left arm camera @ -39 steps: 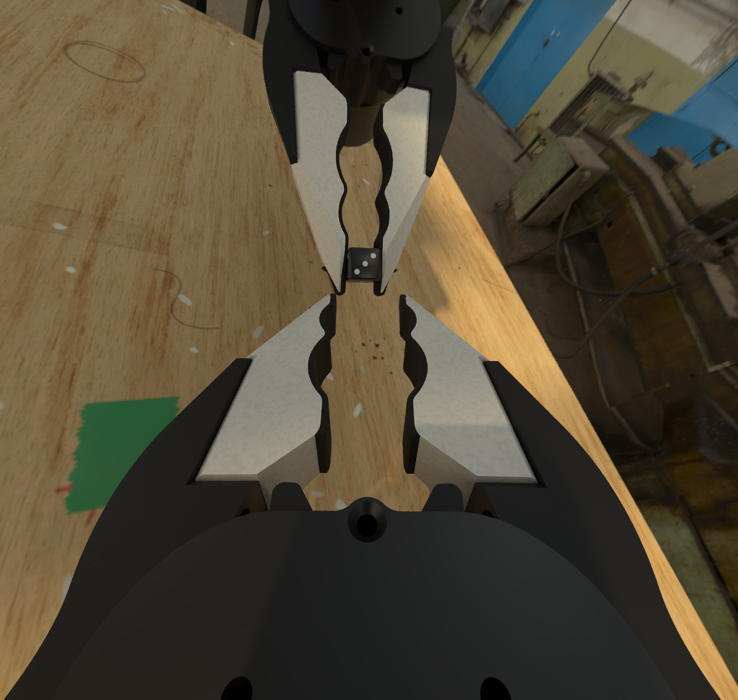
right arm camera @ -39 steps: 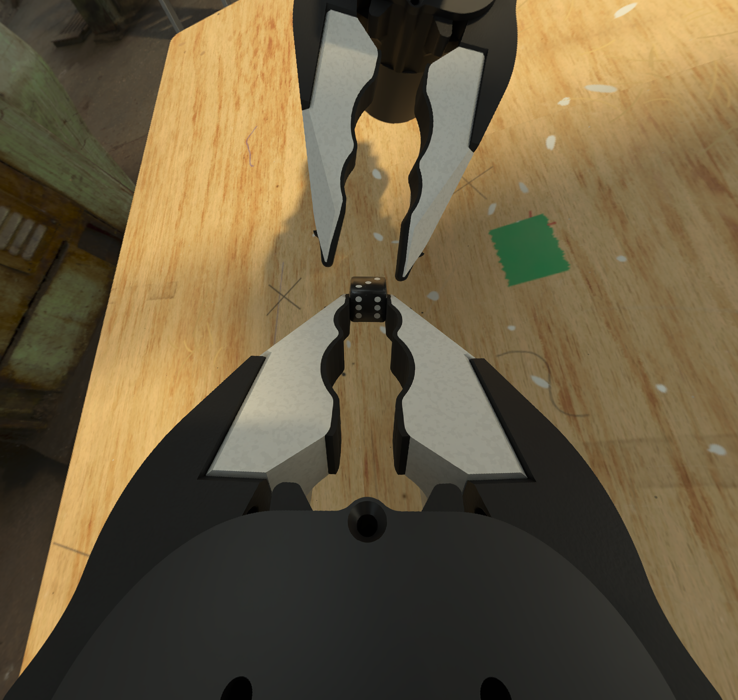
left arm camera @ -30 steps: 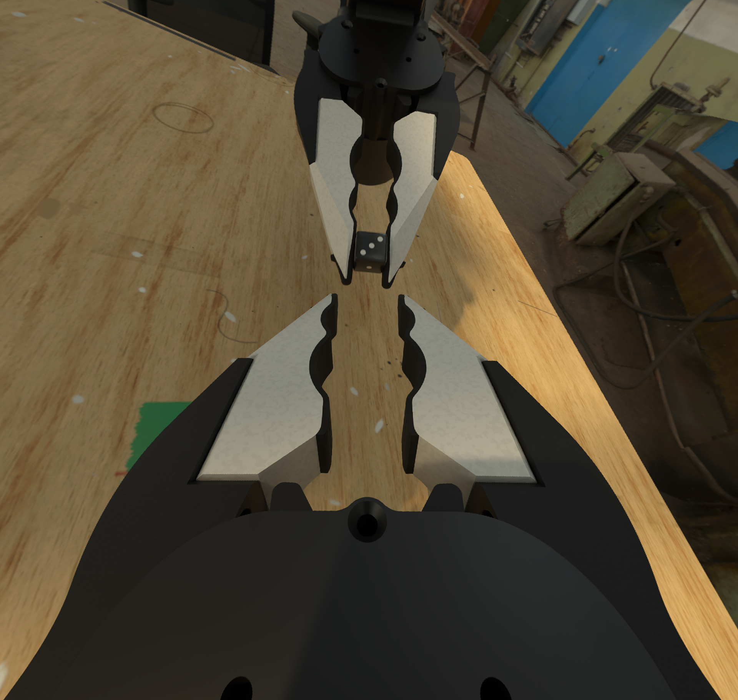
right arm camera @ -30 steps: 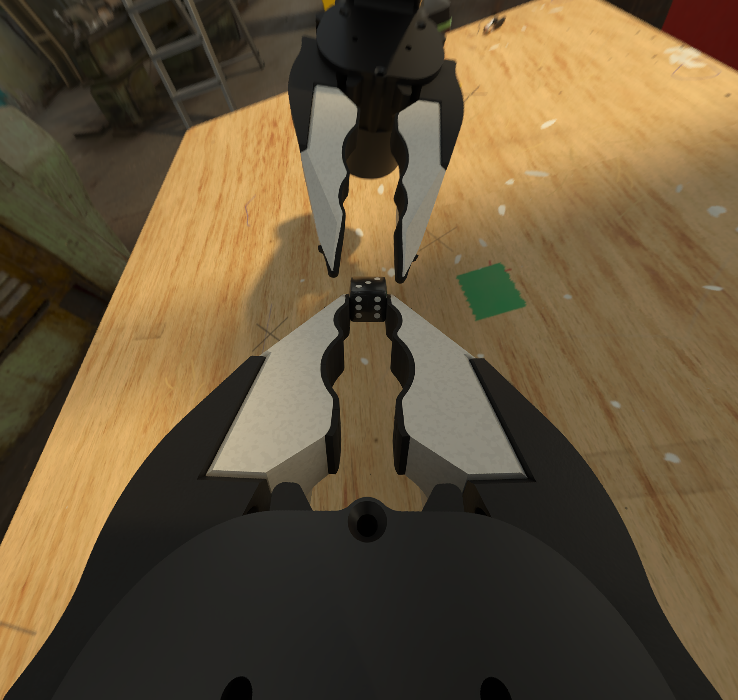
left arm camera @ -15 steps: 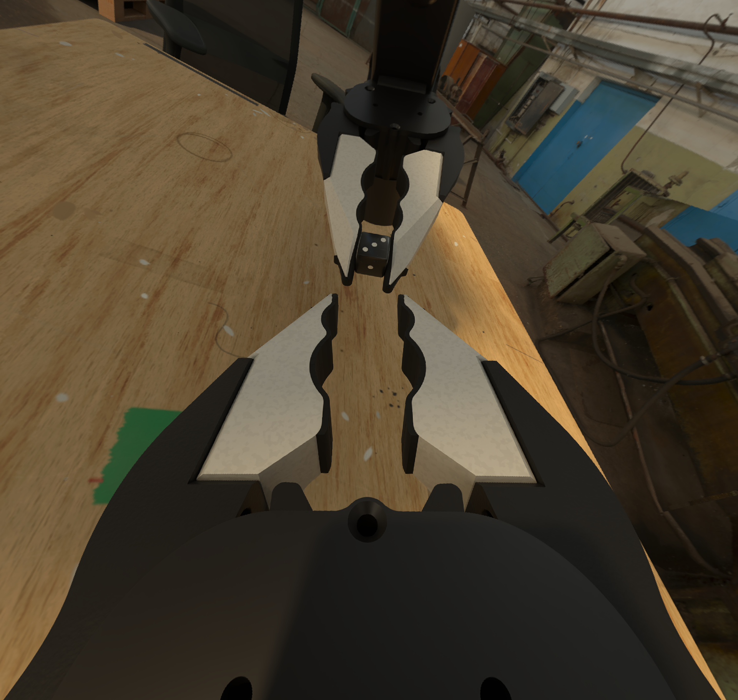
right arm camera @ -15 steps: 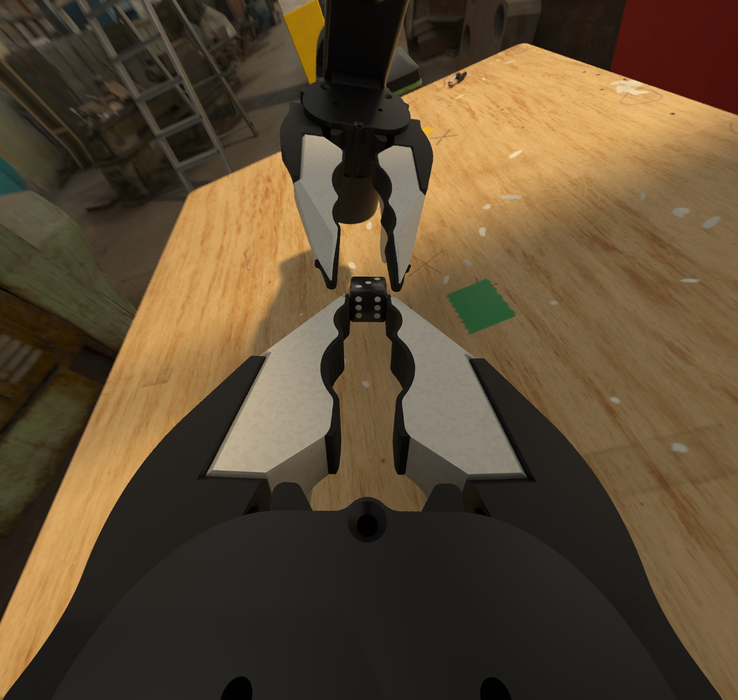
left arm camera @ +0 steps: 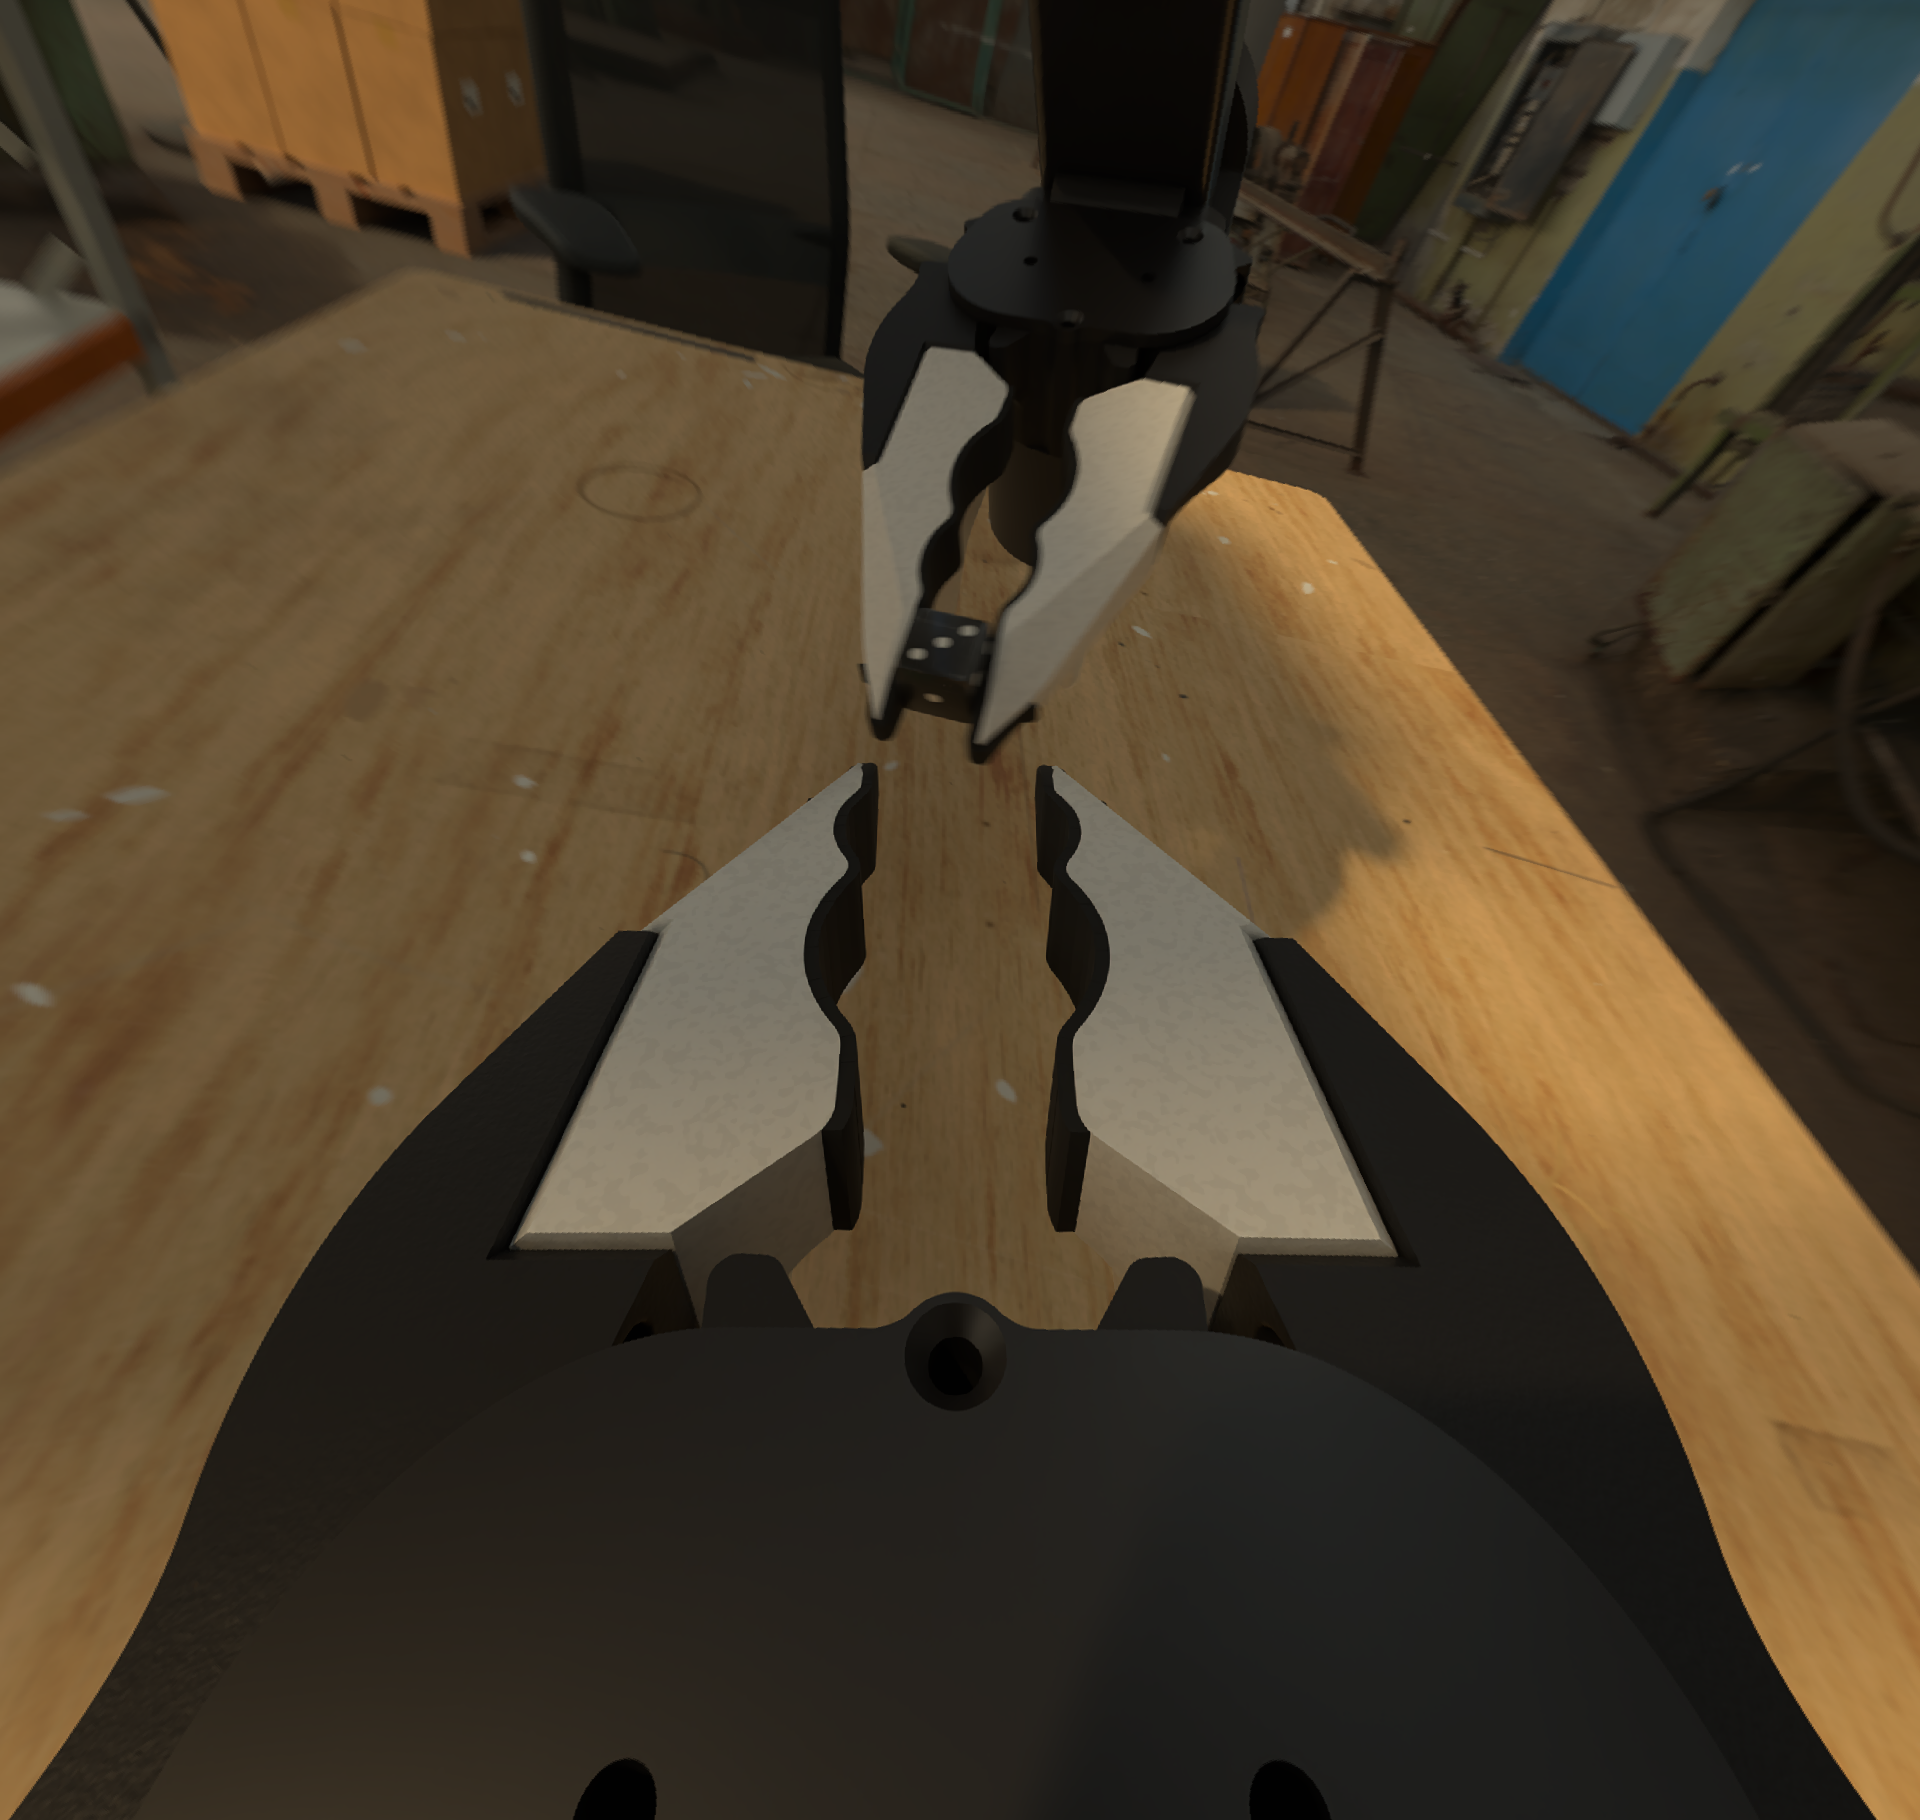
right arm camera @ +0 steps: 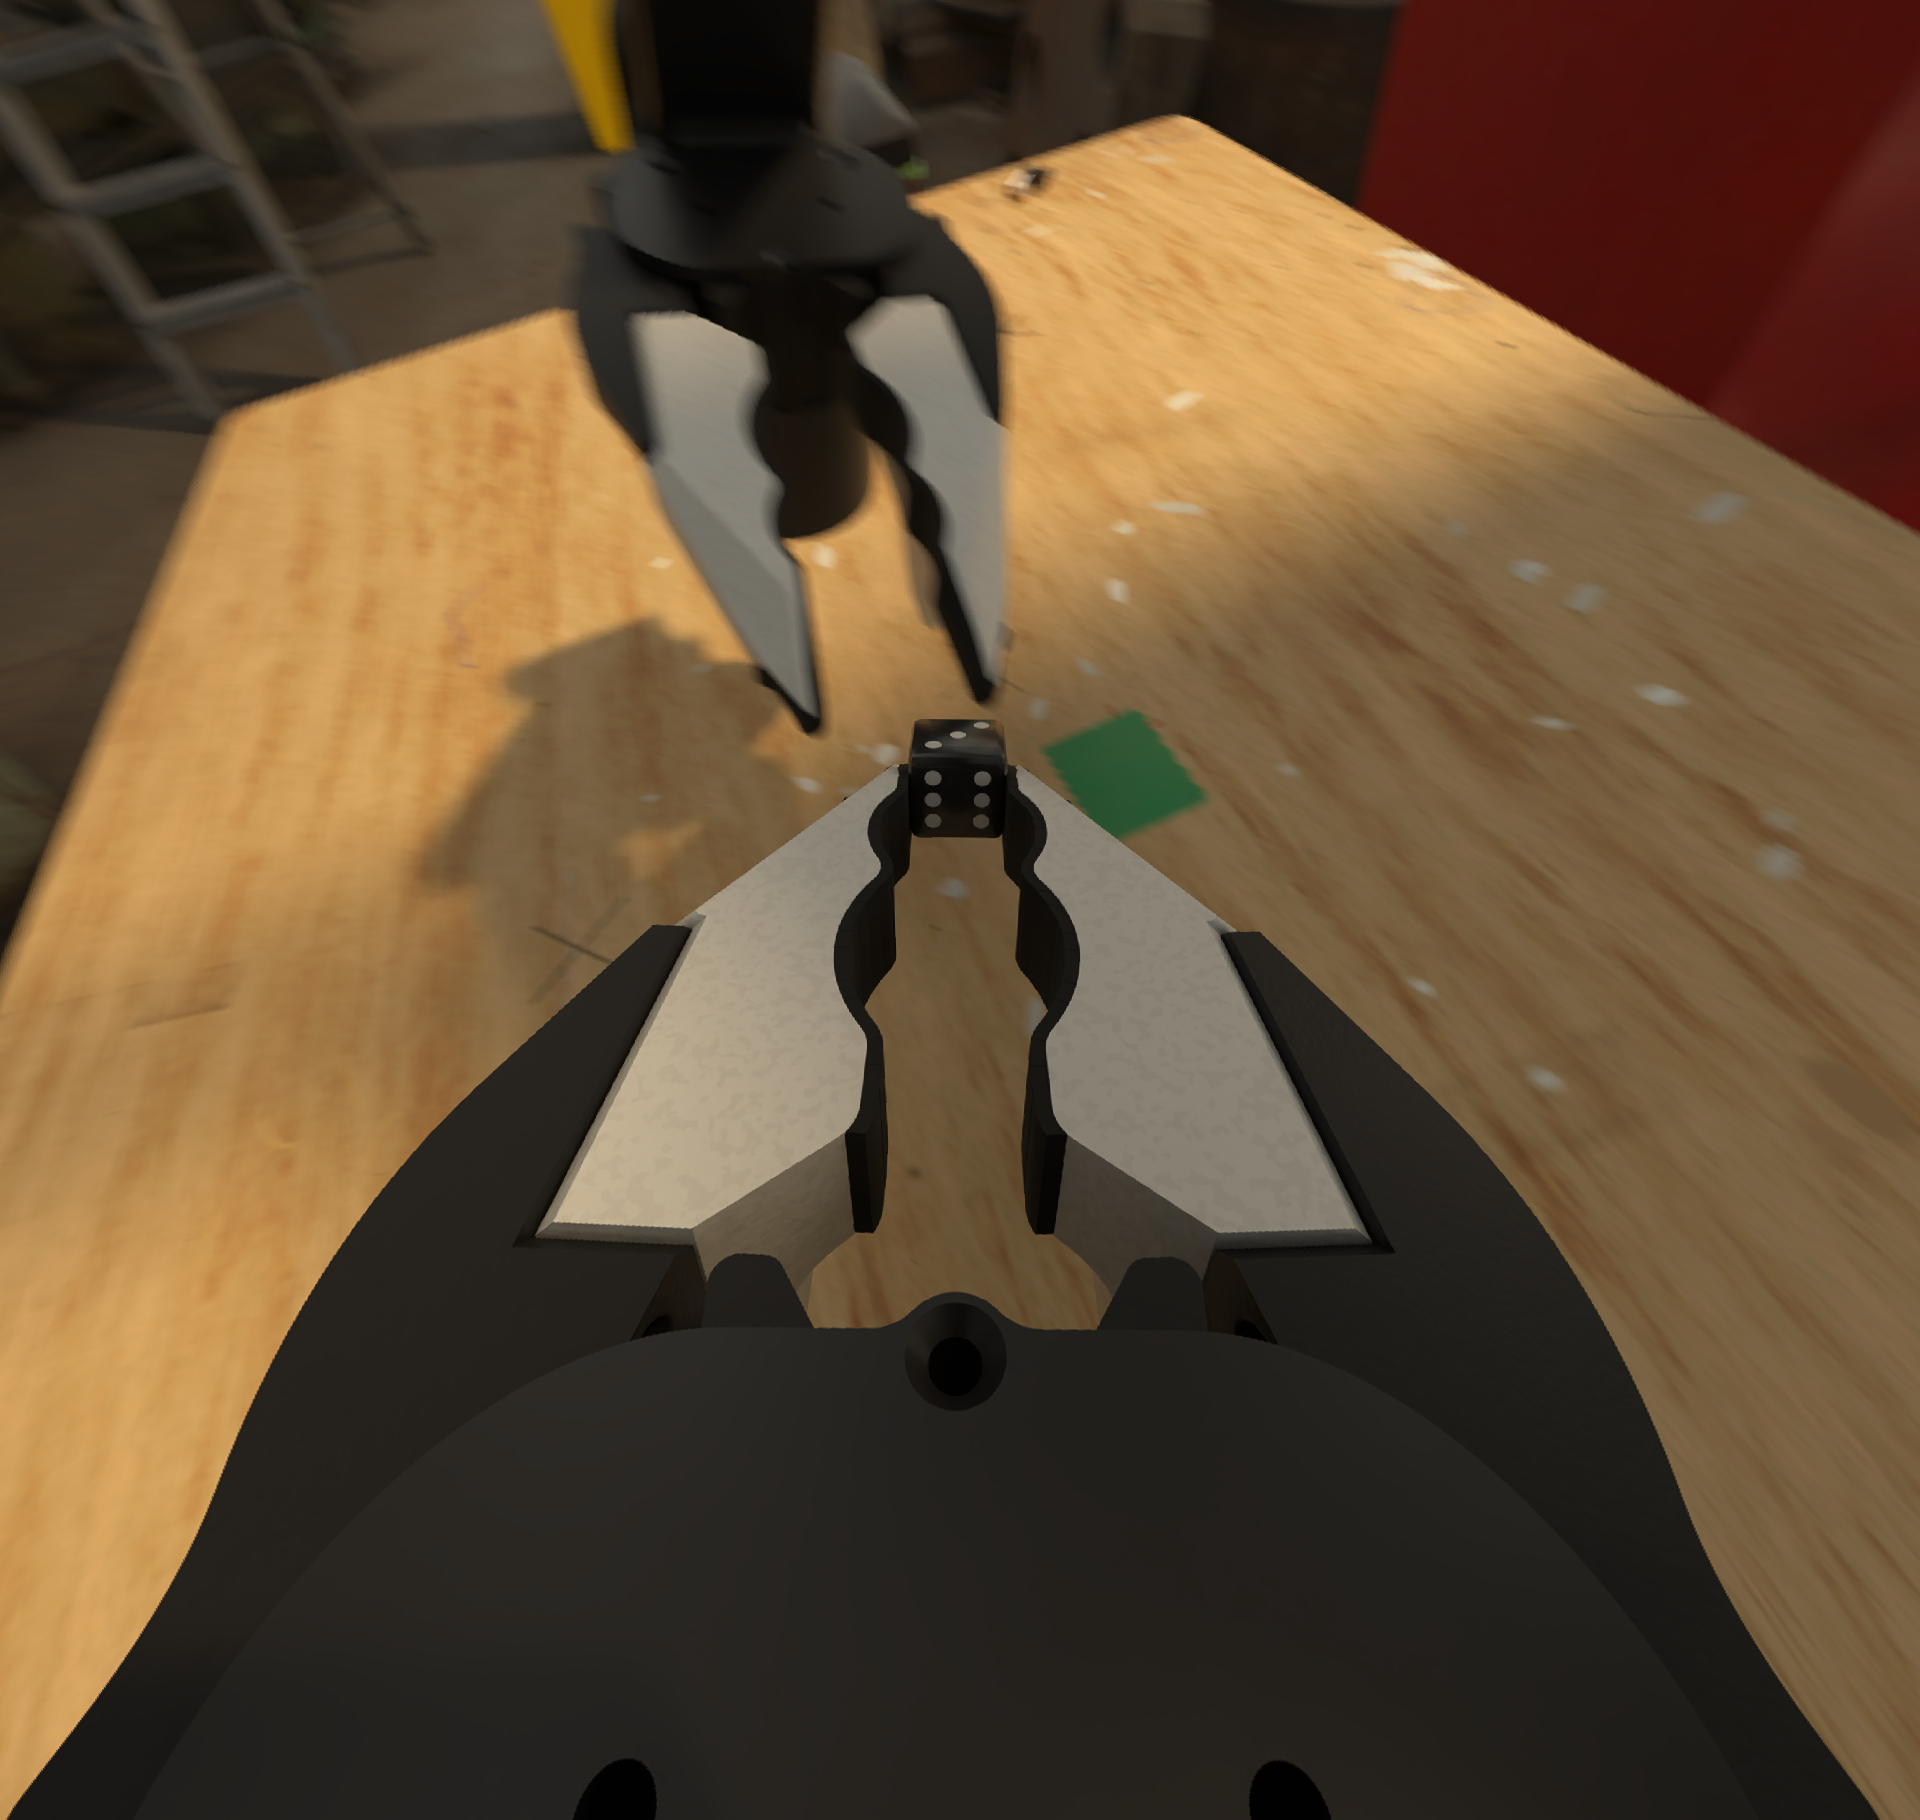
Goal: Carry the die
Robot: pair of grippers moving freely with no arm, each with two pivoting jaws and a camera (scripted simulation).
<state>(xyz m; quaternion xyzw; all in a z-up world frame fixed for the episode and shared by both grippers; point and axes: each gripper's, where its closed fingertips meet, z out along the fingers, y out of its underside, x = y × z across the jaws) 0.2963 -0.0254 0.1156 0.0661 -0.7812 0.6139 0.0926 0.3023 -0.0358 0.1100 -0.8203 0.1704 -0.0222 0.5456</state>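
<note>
Because the small black die with white pips (right arm camera: 957, 791) is pinched only at the very tips of the right gripper (right arm camera: 957, 796), well above the scuffed, pale wooden tabletop (right arm camera: 1455, 939), the hold looks thin: I judge that a jolt or a quick turn could twist the cube out from between the smooth tips (a rolling die would not stop soon, and the table edge is not far off). From the left wrist view the same die (left arm camera: 943, 667) sits between those pale fingertips with little of the pads behind it. The left gripper (left arm camera: 956, 783) faces it tip to tip with its fingers spread and nothing between them, so a second risk is a bump: if either one drifts forward, the empty tips could knock the die loose. A flat green patch (right arm camera: 1124, 773) lies on the wood beyond the die; if that is the goal, letting go from this height would likely make the cube bounce away.
</note>
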